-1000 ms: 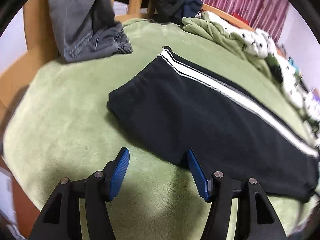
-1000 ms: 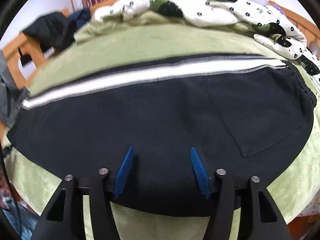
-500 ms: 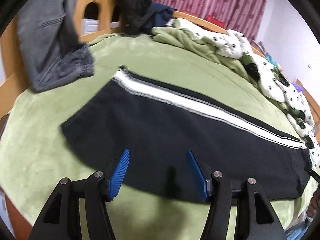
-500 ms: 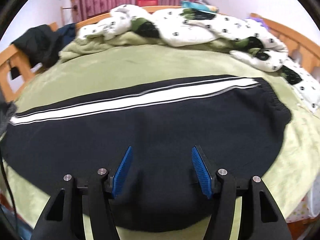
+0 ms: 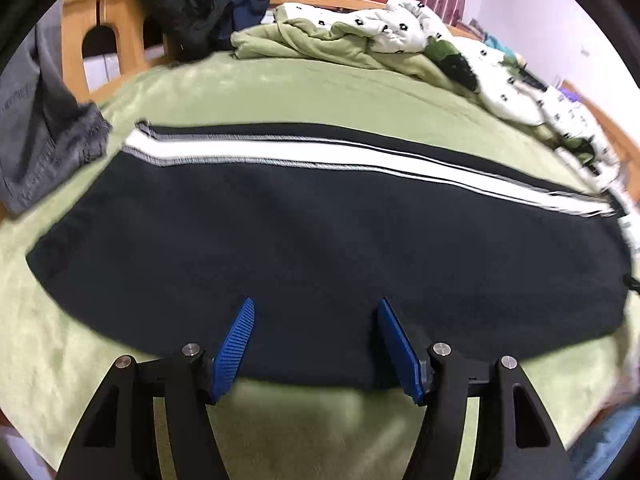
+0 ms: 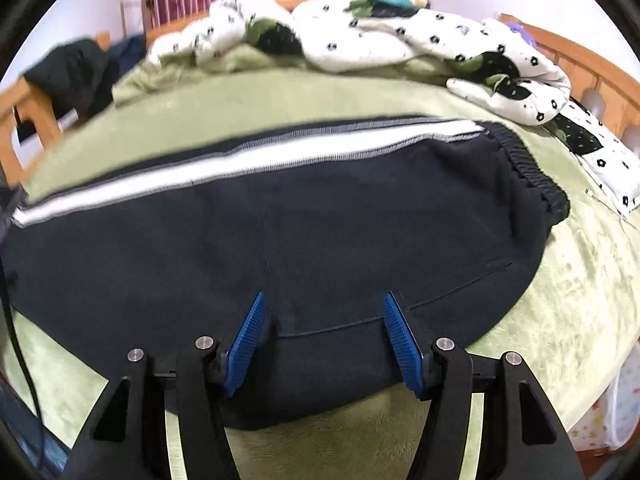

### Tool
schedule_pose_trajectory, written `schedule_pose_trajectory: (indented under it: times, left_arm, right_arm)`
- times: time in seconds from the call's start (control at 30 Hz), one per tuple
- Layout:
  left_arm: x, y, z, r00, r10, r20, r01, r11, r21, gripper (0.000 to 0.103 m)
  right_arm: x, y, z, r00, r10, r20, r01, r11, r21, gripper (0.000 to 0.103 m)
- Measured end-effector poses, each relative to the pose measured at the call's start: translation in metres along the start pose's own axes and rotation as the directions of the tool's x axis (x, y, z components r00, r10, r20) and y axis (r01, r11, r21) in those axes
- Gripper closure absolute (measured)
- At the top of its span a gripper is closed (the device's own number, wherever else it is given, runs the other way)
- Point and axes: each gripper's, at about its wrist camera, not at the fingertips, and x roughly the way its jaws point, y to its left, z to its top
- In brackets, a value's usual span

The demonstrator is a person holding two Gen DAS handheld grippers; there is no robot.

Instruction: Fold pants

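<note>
Black fleece track pants (image 5: 320, 248) with a white side stripe (image 5: 304, 158) lie flat along the green blanket (image 5: 280, 92) of the bed, already doubled leg over leg, the elastic waistband (image 6: 532, 176) at the right end and the leg hems at the left.

We note two changes over the last second. The left tool (image 5: 314, 344), which then stood off the hem corner over bare blanket, has travelled rightward along the near edge and now hovers above the mid-leg cloth. The right tool (image 6: 324, 340) has kept to the seat area near the pocket seam (image 6: 400, 312) while its view pulled back and then closed in again. Both tools stand spread apart, released, with nothing between their blue pads (image 5: 236, 344); we cannot tell whether either touches the fabric.

In our judgement the pants are smoothed and squared and the crosswise fold is not yet made. Neither tool sits at an end, so we expect a grasp at hem or waistband must come first.

A grey garment (image 5: 44, 120) hangs at the left rail, and a patterned quilt (image 6: 400, 40) is heaped beyond.
</note>
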Motion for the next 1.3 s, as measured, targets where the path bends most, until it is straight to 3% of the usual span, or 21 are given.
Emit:
schedule_pose_trajectory:
  times: [0.17, 0.27, 0.37, 0.43, 0.5, 0.57, 0.7, 0.73, 0.8, 0.87, 0.9, 0.93, 1.0, 1.07, 1.1, 1.13, 1.2, 1.3]
  left_arm:
    - [-0.026, 0.04, -0.032, 0.999, -0.034, 0.022, 0.037, 0.982, -0.184, 0.041]
    - [-0.033, 0.075, -0.05, 0.999, -0.036, 0.03, 0.044, 0.952, -0.302, 0.043]
    - [-0.036, 0.096, -0.053, 0.998, -0.047, 0.05, 0.061, 0.934, -0.353, 0.047]
    - [-0.035, 0.107, -0.048, 0.998, -0.008, 0.068, 0.033, 0.929, -0.37, 0.047]
    - [-0.03, 0.124, -0.041, 0.997, -0.009, 0.081, 0.043, 0.903, -0.427, 0.047]
    - [-0.017, 0.145, -0.031, 0.994, -0.07, 0.084, 0.103, 0.857, -0.504, 0.047]
    - [0.003, 0.17, -0.005, 0.992, -0.081, 0.094, 0.12, 0.813, -0.569, 0.047]
    - [0.007, 0.175, -0.001, 0.992, -0.081, 0.097, 0.122, 0.802, -0.584, 0.053]
    - [0.017, 0.191, 0.006, 0.99, -0.08, 0.112, 0.134, 0.75, -0.648, 0.065]
    - [0.022, 0.198, 0.009, 0.991, -0.073, 0.115, 0.132, 0.724, -0.677, 0.08]
    - [0.023, 0.199, 0.011, 0.991, -0.068, 0.112, 0.126, 0.725, -0.677, 0.088]
    - [0.022, 0.198, 0.015, 0.992, -0.071, 0.105, 0.123, 0.735, -0.667, 0.09]
    - [0.009, 0.187, 0.022, 0.994, -0.006, 0.109, 0.074, 0.766, -0.639, 0.091]
    - [-0.016, 0.153, 0.039, 0.984, 0.129, 0.122, -0.048, 0.854, -0.518, 0.093]
    - [-0.03, 0.126, 0.051, 0.968, 0.202, 0.149, -0.121, 0.895, -0.43, 0.095]
    - [-0.039, 0.11, 0.059, 0.96, 0.221, 0.173, -0.142, 0.914, -0.381, 0.095]
    - [-0.059, 0.067, 0.078, 0.949, 0.207, 0.238, -0.135, 0.949, -0.286, 0.095]
    - [-0.076, -0.008, 0.102, 0.947, 0.136, 0.292, -0.104, 0.987, -0.123, 0.095]
  right_arm:
    - [-0.003, 0.013, -0.001, 1.0, -0.002, 0.006, 0.002, 1.0, 0.009, 0.043]
    - [-0.007, 0.027, -0.002, 1.0, -0.013, 0.01, 0.013, 1.0, -0.015, 0.043]
    - [-0.015, 0.041, -0.001, 1.0, -0.012, 0.025, 0.012, 1.0, -0.005, 0.043]
    - [-0.017, 0.046, 0.001, 1.0, 0.025, 0.015, -0.025, 1.0, 0.012, 0.043]
    - [-0.018, 0.052, 0.005, 0.998, 0.069, -0.002, -0.068, 0.996, 0.049, 0.043]
    - [-0.02, 0.06, 0.005, 0.996, 0.088, -0.003, -0.088, 0.994, 0.069, 0.043]
    - [-0.022, 0.08, 0.007, 0.996, 0.085, 0.007, -0.086, 0.995, 0.043, 0.043]
    - [-0.021, 0.085, 0.006, 0.996, 0.084, 0.005, -0.084, 0.996, 0.038, 0.043]
    - [-0.019, 0.091, 0.004, 0.996, 0.093, -0.006, -0.092, 0.995, 0.041, 0.043]
    - [-0.017, 0.096, 0.0, 0.995, 0.094, -0.021, -0.093, 0.995, 0.036, 0.043]
    - [-0.016, 0.097, -0.002, 0.996, 0.091, -0.026, -0.09, 0.995, 0.032, 0.043]
    - [-0.017, 0.099, -0.003, 0.996, 0.089, -0.029, -0.088, 0.996, 0.026, 0.043]
    - [-0.019, 0.098, -0.005, 0.995, 0.095, -0.027, -0.094, 0.995, 0.011, 0.045]
    - [-0.024, 0.095, -0.006, 0.995, 0.097, -0.016, -0.097, 0.995, 0.008, 0.045]
    - [-0.027, 0.09, -0.007, 0.995, 0.096, -0.007, -0.096, 0.995, 0.017, 0.045]
    - [-0.029, 0.087, -0.008, 0.995, 0.101, -0.002, -0.101, 0.995, 0.025, 0.045]
    - [-0.033, 0.077, -0.008, 0.994, 0.111, 0.008, -0.111, 0.993, 0.033, 0.045]
    - [-0.04, 0.062, -0.012, 0.995, 0.1, 0.028, -0.101, 0.994, 0.033, 0.045]
